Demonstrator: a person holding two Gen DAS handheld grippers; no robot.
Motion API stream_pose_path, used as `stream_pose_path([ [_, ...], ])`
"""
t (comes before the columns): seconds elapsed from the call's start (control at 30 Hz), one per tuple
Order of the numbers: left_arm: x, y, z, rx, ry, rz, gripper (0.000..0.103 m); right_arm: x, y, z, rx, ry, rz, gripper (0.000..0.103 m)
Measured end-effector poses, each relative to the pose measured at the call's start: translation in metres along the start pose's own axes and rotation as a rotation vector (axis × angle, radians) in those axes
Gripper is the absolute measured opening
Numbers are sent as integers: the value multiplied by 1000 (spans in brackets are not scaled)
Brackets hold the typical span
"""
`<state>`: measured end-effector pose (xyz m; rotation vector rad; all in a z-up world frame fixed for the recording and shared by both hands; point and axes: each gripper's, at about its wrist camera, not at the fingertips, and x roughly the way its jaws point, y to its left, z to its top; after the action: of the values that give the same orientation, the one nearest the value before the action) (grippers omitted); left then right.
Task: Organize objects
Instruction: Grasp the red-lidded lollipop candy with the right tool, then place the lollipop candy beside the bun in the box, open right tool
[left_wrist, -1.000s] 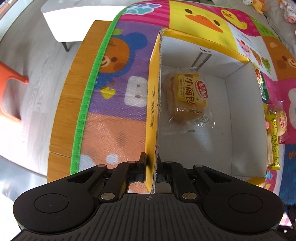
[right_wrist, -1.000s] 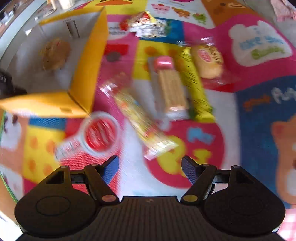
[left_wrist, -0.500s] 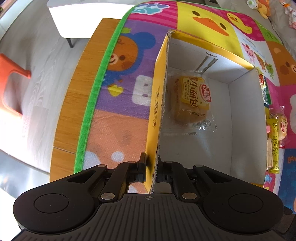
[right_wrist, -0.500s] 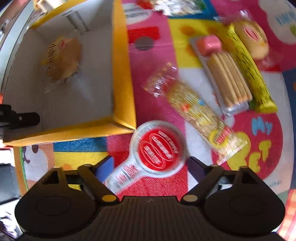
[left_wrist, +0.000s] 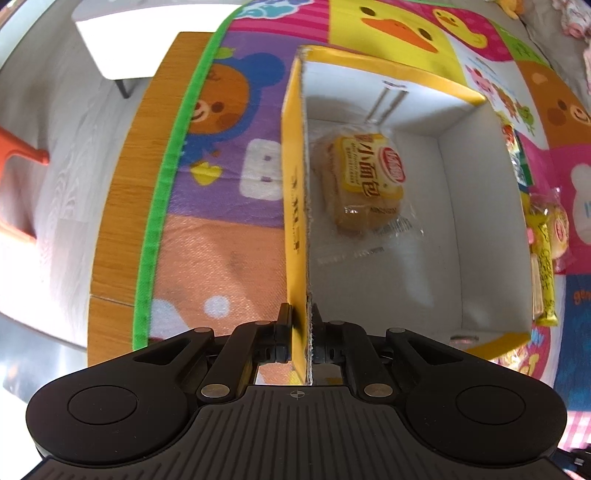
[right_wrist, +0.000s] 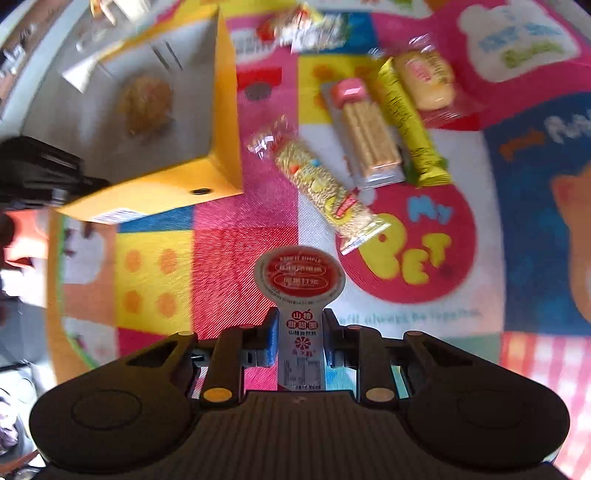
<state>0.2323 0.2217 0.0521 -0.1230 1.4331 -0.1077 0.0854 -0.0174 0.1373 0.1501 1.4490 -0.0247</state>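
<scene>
A yellow cardboard box (left_wrist: 295, 221) with a white inside stands on the cartoon mat, and a wrapped bread bun (left_wrist: 364, 181) lies on its floor. My left gripper (left_wrist: 301, 325) is shut on the box's near left wall, one finger on each side. In the right wrist view my right gripper (right_wrist: 300, 339) points down above the mat. Its jaws are closing, and its blue pads press on the white tab of a round red-lidded snack pack (right_wrist: 299, 277). The box (right_wrist: 221, 110) sits to the upper left there.
Loose snacks lie on the mat right of the box: a clear grain bar (right_wrist: 325, 188), a biscuit pack (right_wrist: 365, 136), a yellow bar (right_wrist: 410, 125), a wrapped bun (right_wrist: 428, 79) and small packets (right_wrist: 306, 22). The wooden table edge (left_wrist: 122, 206) and an orange chair (left_wrist: 18, 184) lie left.
My right gripper swung from the long snacks to the red-lidded pack, closed on its tab and rose with it. The left gripper kept its hold on the box wall.
</scene>
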Motion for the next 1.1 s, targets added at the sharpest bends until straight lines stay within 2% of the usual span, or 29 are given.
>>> stream_pose_path([
  [0.33, 0, 5, -7, 55, 7, -34, 9, -99, 23, -20, -70, -54, 41, 23],
  [0.57, 3, 10, -1, 1, 6, -52, 9, -130, 50, -24, -104, -70, 47, 23],
  [0.73, 2, 13, -4, -4, 7, -74, 9, -139, 59, -16, -83, -75, 53, 23],
  [0.87, 1, 17, -2, -50, 10, -100, 9, -145, 70, -7, -90, -88, 56, 23],
  [0.97, 2, 19, -1, -53, 8, -101, 9, -145, 75, 8, -67, -96, 90, 23],
  [1.03, 3, 20, -1, -49, 8, -99, 9, -148, 82, 24, -49, -135, 99, 23],
  [1.1, 2, 20, 0, -47, 5, -97, 9, -156, 90, 41, -34, -223, 105, 23],
])
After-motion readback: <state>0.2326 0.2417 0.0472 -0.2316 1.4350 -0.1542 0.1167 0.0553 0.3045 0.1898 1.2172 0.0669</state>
